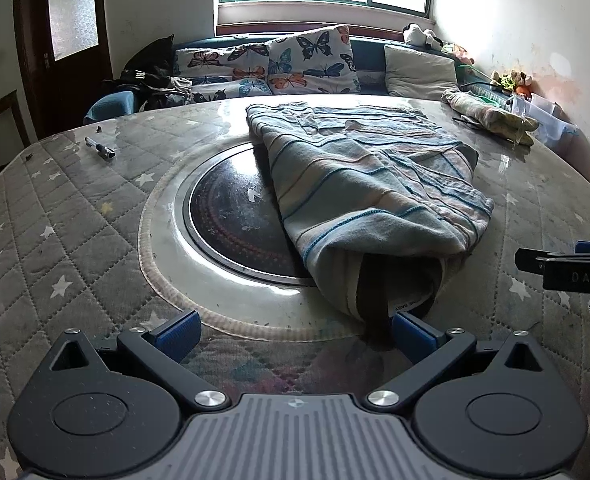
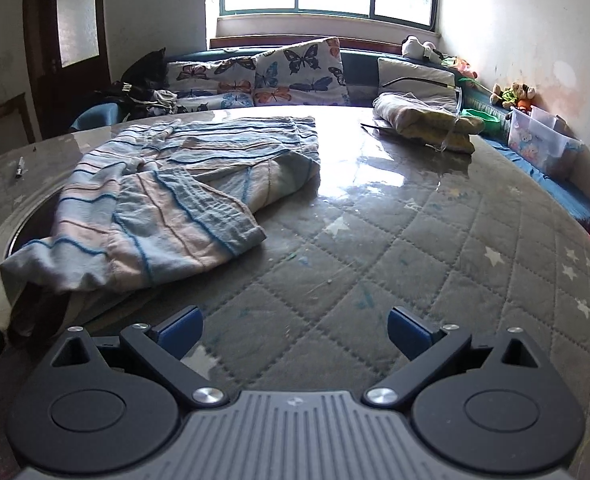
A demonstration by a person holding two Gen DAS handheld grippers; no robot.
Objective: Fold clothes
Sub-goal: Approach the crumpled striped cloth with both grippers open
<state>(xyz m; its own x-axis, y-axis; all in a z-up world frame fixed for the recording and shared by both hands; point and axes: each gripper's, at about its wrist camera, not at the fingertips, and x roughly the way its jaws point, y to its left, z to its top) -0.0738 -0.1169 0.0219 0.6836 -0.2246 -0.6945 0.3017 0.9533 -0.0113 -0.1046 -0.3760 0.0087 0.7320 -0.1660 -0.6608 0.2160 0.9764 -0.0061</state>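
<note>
The striped knit garment [image 1: 367,184] lies loosely half-folded across the middle of the worktop [image 2: 415,248], partly over the dark round inset, its open hem reaching toward the near edge. It looks soft, limp and light, likely to sag and drag, so the doubled hem edge or corners suit gripping best. The left gripper [image 1: 293,334] and right gripper [image 2: 293,330] both hold their jaws apart and empty.

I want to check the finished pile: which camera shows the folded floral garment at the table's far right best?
The right wrist view: the folded floral garment lies whole and fairly central. In the left wrist view it sits squeezed and distorted near the right edge.
</note>
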